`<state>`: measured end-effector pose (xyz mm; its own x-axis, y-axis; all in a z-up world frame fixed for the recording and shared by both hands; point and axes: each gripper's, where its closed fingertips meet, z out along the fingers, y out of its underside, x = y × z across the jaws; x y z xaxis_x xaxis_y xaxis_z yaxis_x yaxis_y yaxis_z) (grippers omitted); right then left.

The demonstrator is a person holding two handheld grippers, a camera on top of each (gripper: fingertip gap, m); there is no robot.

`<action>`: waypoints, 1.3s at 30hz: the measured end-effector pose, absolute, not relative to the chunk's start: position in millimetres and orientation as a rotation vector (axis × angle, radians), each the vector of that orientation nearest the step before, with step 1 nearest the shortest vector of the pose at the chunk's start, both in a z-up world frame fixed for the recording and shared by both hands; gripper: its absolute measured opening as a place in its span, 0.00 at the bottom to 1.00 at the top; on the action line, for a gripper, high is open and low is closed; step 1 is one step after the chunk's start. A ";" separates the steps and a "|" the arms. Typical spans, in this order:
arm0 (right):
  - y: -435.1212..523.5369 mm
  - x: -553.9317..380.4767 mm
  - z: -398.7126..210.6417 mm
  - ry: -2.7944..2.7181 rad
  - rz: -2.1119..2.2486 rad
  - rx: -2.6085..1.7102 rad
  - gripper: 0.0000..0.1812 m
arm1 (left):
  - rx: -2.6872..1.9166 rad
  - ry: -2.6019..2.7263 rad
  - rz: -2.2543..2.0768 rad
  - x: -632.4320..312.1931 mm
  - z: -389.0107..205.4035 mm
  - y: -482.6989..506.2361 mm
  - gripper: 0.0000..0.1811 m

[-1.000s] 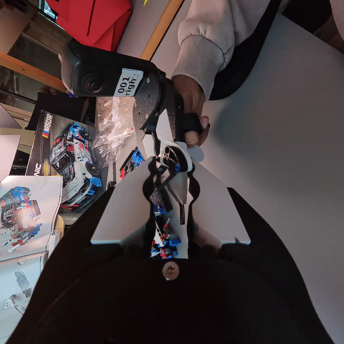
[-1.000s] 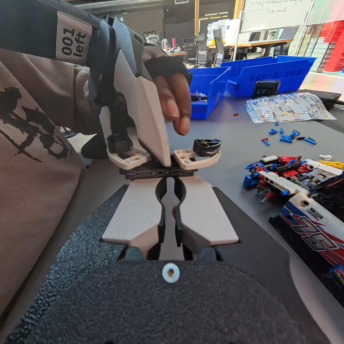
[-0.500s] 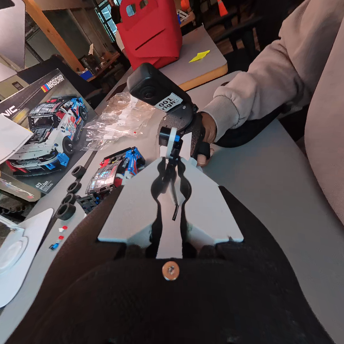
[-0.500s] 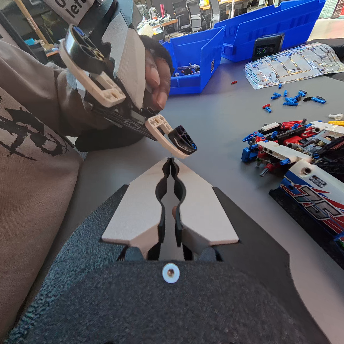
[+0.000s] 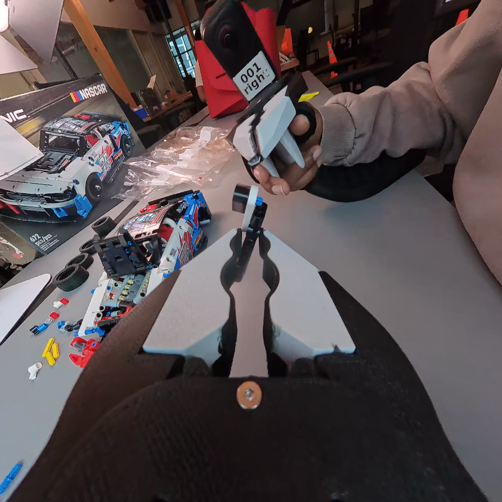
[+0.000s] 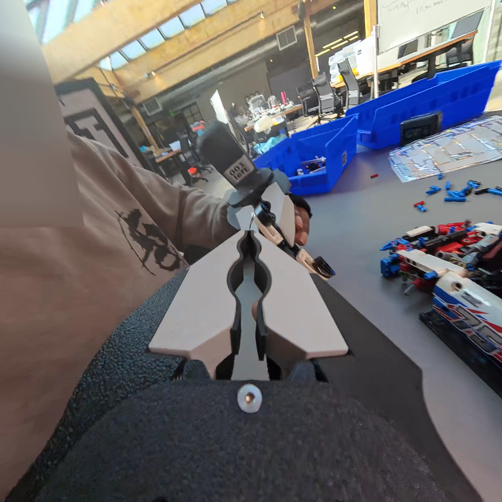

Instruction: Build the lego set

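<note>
Left gripper (image 5: 248, 233) pinches a small black-and-white lego piece (image 5: 248, 206) at its tips, up in the air over the desk (image 5: 366, 271). Right gripper (image 6: 248, 233) is closed with nothing in it. The half-built lego car (image 5: 152, 244) lies toward the desk's left side. Turn the piece slowly and keep a tight pinch, so it fits on straight.

Crinkled clear plastic bags (image 5: 179, 160), matt grey table (image 5: 366, 258)
</note>
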<state>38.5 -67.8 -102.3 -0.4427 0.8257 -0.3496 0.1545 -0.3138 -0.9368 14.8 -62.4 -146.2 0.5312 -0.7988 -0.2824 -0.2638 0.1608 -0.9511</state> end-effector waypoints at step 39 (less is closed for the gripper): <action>-101.4 8.2 -76.9 -1.480 2.137 -1.875 0.00 | -1.261 0.963 -0.543 20.3 -121.8 -79.2 0.05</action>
